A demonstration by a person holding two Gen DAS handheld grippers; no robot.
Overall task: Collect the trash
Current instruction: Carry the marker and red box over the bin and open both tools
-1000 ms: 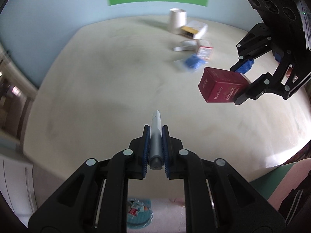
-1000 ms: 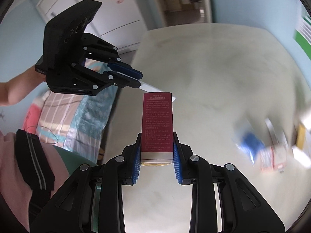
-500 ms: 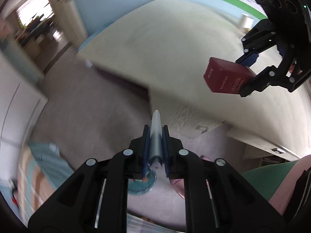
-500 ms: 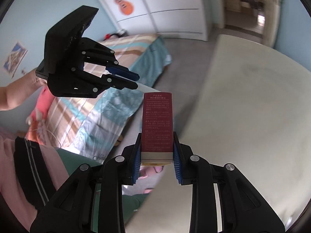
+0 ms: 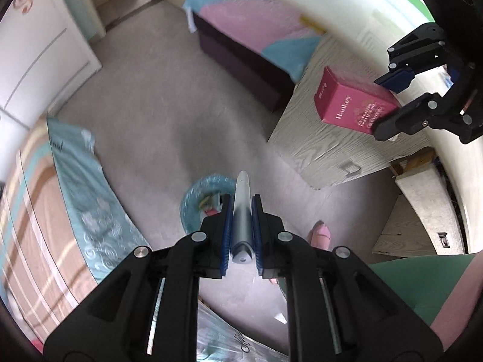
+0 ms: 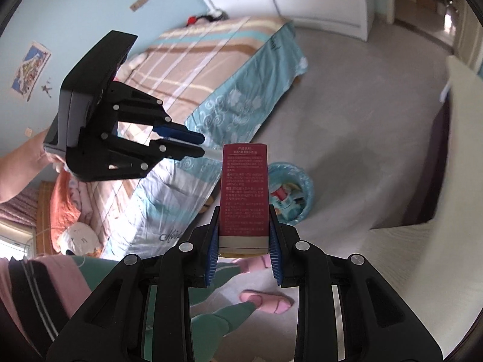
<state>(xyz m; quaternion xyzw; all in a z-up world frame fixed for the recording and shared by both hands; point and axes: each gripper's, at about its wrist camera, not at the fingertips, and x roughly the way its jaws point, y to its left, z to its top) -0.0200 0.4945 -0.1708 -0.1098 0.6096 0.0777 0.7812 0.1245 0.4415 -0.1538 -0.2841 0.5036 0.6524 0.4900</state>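
My left gripper (image 5: 241,208) is shut on a grey-white pen (image 5: 242,208) that points forward over a bin lined with a blue bag (image 5: 196,199) on the floor. My right gripper (image 6: 244,211) is shut on a dark red carton (image 6: 244,193), held upright above the floor with the same bin (image 6: 291,199) just to its right; the bin holds several bits of trash. The right gripper and its carton (image 5: 353,105) show at the upper right of the left wrist view. The left gripper (image 6: 193,143) shows at the left of the right wrist view.
A bed with a striped, teal-edged cover (image 6: 211,69) lies left of the bin. The wood-grain desk side (image 5: 326,138) stands at the right, a dark bench with a pink and blue cover (image 5: 256,39) beyond it. My slippered feet (image 6: 265,298) are on the grey floor.
Both grippers have swung away from the desk top and down toward the floor. The bin is now in front of both. Each keeps its hold.
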